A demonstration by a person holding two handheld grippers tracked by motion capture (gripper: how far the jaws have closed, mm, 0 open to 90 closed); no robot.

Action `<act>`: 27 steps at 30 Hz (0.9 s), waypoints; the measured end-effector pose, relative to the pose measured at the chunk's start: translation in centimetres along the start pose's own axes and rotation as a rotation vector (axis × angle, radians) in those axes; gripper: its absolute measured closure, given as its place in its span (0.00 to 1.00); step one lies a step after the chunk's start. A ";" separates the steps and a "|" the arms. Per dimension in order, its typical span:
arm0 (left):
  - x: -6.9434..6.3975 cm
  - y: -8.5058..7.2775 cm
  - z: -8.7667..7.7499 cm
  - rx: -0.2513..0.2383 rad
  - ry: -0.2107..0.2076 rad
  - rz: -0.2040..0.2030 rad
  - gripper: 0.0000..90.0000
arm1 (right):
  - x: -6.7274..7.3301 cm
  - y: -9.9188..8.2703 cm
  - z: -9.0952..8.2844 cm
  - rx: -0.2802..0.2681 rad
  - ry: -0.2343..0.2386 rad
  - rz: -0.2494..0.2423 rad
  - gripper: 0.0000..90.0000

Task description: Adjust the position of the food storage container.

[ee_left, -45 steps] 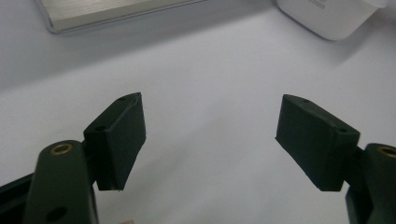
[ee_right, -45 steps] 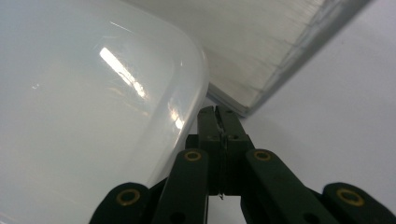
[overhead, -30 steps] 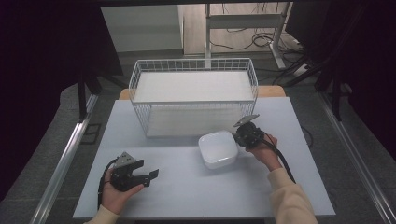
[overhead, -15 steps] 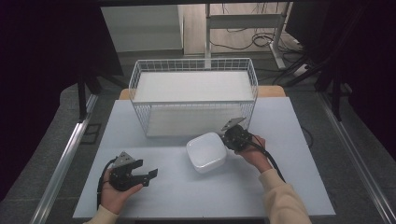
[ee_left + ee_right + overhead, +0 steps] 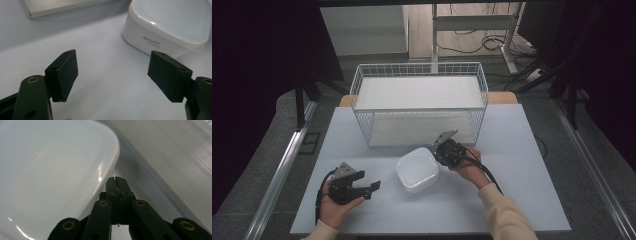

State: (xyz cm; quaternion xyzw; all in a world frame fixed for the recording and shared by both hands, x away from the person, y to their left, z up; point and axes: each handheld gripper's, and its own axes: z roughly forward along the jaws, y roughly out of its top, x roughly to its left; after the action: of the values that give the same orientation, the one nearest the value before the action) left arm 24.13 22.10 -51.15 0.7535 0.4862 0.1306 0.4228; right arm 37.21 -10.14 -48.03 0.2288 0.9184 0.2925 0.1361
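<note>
Nearest, at about seven o'clock on the white table [image 5: 522, 200], the person's left hand [image 5: 334, 207] holds the left gripper [image 5: 362, 186] low over the tabletop, its jaws spread wide and pointing toward three o'clock with nothing between them. In the left gripper view the two black pads [image 5: 63, 75] stand well apart, and the lidded white plastic container [image 5: 167, 27] sits beyond them at roughly one o'clock, a small line of printed text on its side wall.

At the table's centre the container [image 5: 417, 170] rests on the surface, square with rounded corners, its translucent lid on. Just to its right, at about two o'clock from it, the right hand [image 5: 469, 170] in a pale sleeve holds the right gripper [image 5: 438, 150] against the container's corner. In the right gripper view the right gripper's jaws [image 5: 117, 182] are pressed together with nothing held between them, the tips lying right beside the lid's rim [image 5: 110, 167]; whether they touch it cannot be told.

Farther on, toward twelve o'clock, a white wire basket [image 5: 419, 70] stands on the table with a white liner in its bottom, near the container but apart from it.
</note>
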 end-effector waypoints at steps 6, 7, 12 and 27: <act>0.2 0.0 -0.1 -0.001 0.002 -0.003 0.26 | 0.0 -0.1 0.2 0.009 -0.004 0.001 1.00; 0.3 0.0 -0.1 -0.002 0.003 0.000 0.26 | -0.2 -0.2 0.1 0.011 -0.015 0.004 1.00; 0.6 0.0 -0.3 -0.011 0.010 -0.015 0.26 | -1.0 -1.3 -2.5 -0.050 -0.032 0.061 1.00; 0.7 0.0 -0.5 -0.019 0.020 -0.016 0.26 | -0.8 -10.1 -8.6 -0.160 -0.095 0.298 0.99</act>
State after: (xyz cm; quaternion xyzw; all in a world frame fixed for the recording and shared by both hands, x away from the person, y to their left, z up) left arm 24.23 22.94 -50.99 0.7441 0.4952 0.1393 0.4262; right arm 31.20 -21.94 -47.12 0.3644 0.8407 0.3704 0.1522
